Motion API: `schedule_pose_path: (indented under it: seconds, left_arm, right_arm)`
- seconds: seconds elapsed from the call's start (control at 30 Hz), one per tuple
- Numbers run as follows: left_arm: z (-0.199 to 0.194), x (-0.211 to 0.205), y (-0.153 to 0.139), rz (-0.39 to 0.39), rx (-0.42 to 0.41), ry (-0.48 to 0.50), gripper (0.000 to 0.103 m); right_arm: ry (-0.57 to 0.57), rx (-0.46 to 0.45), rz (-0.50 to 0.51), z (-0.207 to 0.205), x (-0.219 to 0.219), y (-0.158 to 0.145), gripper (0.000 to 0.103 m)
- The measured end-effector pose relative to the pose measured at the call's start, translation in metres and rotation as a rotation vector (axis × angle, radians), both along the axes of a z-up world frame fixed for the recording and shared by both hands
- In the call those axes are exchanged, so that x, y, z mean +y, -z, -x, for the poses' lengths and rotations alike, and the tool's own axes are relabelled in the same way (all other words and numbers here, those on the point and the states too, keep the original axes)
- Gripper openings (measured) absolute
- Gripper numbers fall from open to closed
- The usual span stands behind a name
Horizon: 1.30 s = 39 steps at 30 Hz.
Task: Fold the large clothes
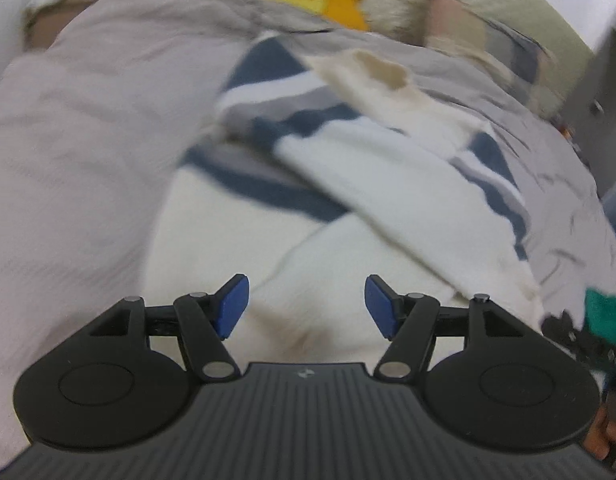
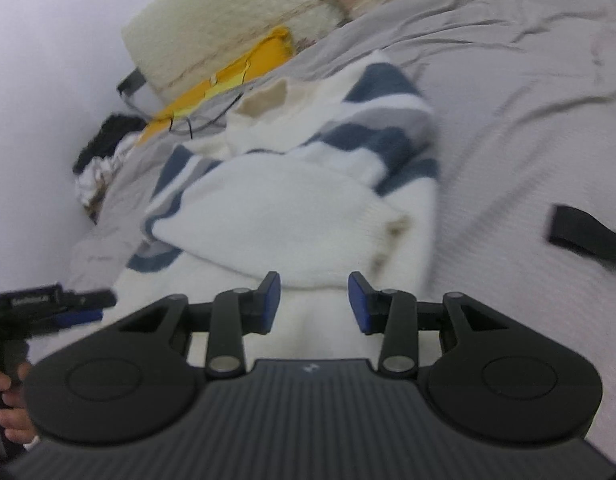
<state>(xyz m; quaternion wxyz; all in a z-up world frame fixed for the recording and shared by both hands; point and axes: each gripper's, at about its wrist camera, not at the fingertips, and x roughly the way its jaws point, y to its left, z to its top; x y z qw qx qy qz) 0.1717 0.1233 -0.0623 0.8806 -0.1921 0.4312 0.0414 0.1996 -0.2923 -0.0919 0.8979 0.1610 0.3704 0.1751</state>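
A white knit sweater [image 1: 371, 184] with navy and grey stripes lies on the grey bed sheet [image 1: 76, 128], a sleeve folded across its body. Its beige-lined collar [image 1: 383, 70] points toward the far side. My left gripper [image 1: 306, 306] hovers over the near white edge, jaws wide apart and nothing between the blue pads [image 1: 232, 306]. In the right wrist view the same sweater [image 2: 292, 200] fills the middle. My right gripper [image 2: 313, 303] stands open just above its near hem, pads not pressing the fabric. The left gripper [image 2: 48, 308] shows at the left edge there.
A cream pillow [image 2: 228, 20] and a yellow item [image 2: 212, 88] with dark cables [image 2: 196, 120] lie at the head of the bed. A pile of dark and white clothes [image 2: 104, 148] sits by the wall. A black strap [image 2: 583, 236] lies on the sheet [image 2: 527, 100] to the right.
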Motion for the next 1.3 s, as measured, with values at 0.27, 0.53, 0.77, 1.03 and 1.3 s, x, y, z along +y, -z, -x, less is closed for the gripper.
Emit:
schedule_pose_path:
  seconds: [0.27, 0.53, 0.77, 1.03, 1.3]
  left_arm:
    - [0.054, 0.084, 0.016, 0.154, 0.115, -0.277, 0.07]
    - [0.051, 0.107, 0.06, 0.463, 0.215, -0.336, 0.07]
    - [0.047, 0.08, 0.054, 0.512, 0.155, -0.17, 0.071]
    - [0.052, 0.053, 0.042, 0.505, 0.129, -0.038, 0.071]
    - [0.042, 0.044, 0.06, 0.413, 0.27, -0.084, 0.073]
  right_arm:
    - [0.205, 0.209, -0.206, 0.034, -0.06, 0.025, 0.071]
    - [0.254, 0.307, -0.261, 0.02, -0.061, 0.049, 0.071]
    - [0.177, 0.368, -0.436, 0.017, -0.052, 0.062, 0.071]
    - [0.032, 0.288, -0.553, 0.024, -0.035, 0.045, 0.071]
    - [0.064, 0.443, -0.417, 0.025, -0.025, 0.07, 0.067]
